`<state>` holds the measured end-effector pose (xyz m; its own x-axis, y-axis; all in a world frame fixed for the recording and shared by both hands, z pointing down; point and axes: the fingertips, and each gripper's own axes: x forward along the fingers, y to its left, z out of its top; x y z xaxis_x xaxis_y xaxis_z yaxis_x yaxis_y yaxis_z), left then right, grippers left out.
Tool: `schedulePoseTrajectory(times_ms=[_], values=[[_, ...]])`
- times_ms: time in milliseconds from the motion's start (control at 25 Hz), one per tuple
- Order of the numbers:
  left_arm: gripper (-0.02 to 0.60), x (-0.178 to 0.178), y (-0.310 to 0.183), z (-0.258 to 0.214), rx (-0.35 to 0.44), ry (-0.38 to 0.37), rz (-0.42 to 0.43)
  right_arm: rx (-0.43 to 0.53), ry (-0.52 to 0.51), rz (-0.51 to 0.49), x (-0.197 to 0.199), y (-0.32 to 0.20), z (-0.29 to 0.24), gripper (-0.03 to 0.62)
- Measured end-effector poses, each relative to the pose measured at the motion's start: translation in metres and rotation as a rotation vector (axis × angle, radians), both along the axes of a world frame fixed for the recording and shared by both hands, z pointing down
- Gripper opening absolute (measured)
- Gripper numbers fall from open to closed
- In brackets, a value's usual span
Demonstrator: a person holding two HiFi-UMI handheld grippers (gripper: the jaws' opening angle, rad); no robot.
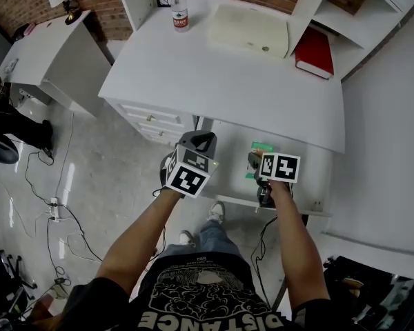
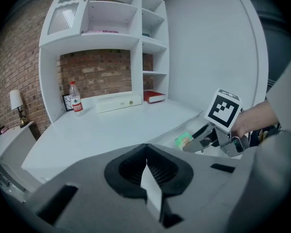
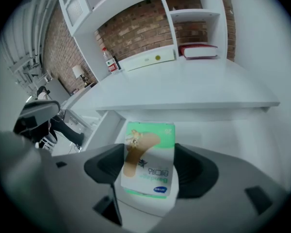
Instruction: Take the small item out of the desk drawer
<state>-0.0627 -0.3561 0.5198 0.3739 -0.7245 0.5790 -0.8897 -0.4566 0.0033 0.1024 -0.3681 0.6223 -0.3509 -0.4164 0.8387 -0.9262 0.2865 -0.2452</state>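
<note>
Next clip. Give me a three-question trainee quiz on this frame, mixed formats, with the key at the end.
1. What stands between the jaws of the right gripper?
2. True or false: the left gripper has its jaws together with nothing between them.
3. Which of these stands at the back of the desk? A) a bottle B) a mug C) a laptop

Key:
1. A green and white bandage box.
2. True.
3. A.
</note>
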Motion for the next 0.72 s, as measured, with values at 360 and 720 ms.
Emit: schedulePoseTrajectory(times_ms=[360, 720], values=[[0.009, 0.008, 0.015, -0.028, 0.052, -0.003, 0.036, 0.112, -0.023, 0.029, 0.007, 0.012, -0.042, 0.318], [0.009, 0.008, 0.015, -0.077, 0.152, 0.025, 0.025, 0.327, -0.063, 0.060, 0.010, 0.003, -0.124, 0.318]])
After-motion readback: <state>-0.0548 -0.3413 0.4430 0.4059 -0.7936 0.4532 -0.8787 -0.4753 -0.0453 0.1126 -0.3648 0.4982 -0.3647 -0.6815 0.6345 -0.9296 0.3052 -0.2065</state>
